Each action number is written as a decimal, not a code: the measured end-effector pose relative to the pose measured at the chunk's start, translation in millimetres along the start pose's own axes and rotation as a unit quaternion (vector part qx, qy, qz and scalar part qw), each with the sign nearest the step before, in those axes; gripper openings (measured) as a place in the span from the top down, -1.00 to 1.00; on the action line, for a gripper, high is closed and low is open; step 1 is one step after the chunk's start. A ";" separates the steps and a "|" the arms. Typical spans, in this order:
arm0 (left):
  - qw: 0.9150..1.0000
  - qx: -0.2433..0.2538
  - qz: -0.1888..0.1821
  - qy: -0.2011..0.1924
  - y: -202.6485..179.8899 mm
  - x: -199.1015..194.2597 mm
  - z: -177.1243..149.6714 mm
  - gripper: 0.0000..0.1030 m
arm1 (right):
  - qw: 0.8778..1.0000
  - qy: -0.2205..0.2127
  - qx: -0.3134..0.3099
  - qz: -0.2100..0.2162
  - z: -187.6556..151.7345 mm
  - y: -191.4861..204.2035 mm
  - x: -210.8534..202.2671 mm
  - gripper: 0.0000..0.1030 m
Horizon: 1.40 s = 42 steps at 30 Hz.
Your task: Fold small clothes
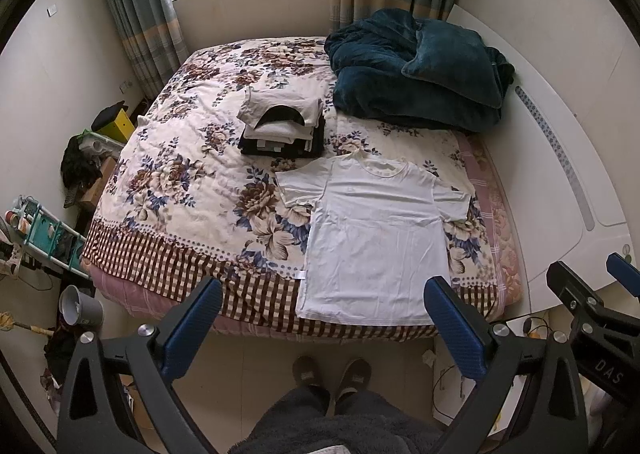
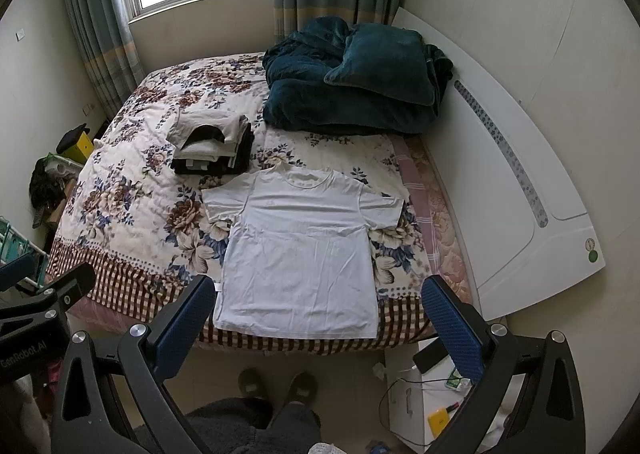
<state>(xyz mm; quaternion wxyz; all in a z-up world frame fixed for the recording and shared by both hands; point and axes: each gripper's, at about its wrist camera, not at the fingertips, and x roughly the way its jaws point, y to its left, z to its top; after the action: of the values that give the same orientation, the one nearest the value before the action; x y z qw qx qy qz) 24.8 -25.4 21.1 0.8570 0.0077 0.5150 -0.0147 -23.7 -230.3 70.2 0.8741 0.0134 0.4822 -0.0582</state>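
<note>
My left gripper (image 1: 324, 294) and right gripper (image 2: 320, 294) both hang wide apart and empty above the bed's near edge, the white t-shirt (image 1: 372, 238) spread flat just ahead for folding, the folded stack (image 1: 280, 126) parked beyond it.

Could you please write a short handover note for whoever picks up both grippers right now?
Left gripper: open, holding nothing, raised over the near edge of the bed.
Right gripper: open, holding nothing, beside the left one.
White T-shirt: spread flat, collar away from you, hem at the near edge, both sleeves out. Not folded yet.
Stack of folded clothes: behind the T-shirt, to its left.
Blue blanket: heaped at the far right, apart from the job.
Left to do: fold the T-shirt and probably add it to the stack.
</note>
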 end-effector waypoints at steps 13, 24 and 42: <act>1.000 0.000 -0.001 -0.002 -1.1 -0.3 -0.2 -0.99 | 1.000 0.000 0.001 0.000 -1.2 0.0 -0.5 -1.00; 1.000 -0.001 -0.002 -0.002 -2.6 -0.4 1.1 -0.99 | 1.000 -0.001 0.000 -0.001 -2.8 1.4 0.0 -1.00; 0.999 0.008 0.023 -0.032 3.6 49.4 26.7 -1.00 | 0.999 0.008 0.041 -0.021 20.1 -2.5 37.5 -1.00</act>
<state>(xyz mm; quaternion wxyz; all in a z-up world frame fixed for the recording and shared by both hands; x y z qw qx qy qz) 71.7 -23.5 -10.0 0.8732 0.0261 0.4867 0.0005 12.8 -237.7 49.3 0.8675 0.0394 0.4865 -0.0955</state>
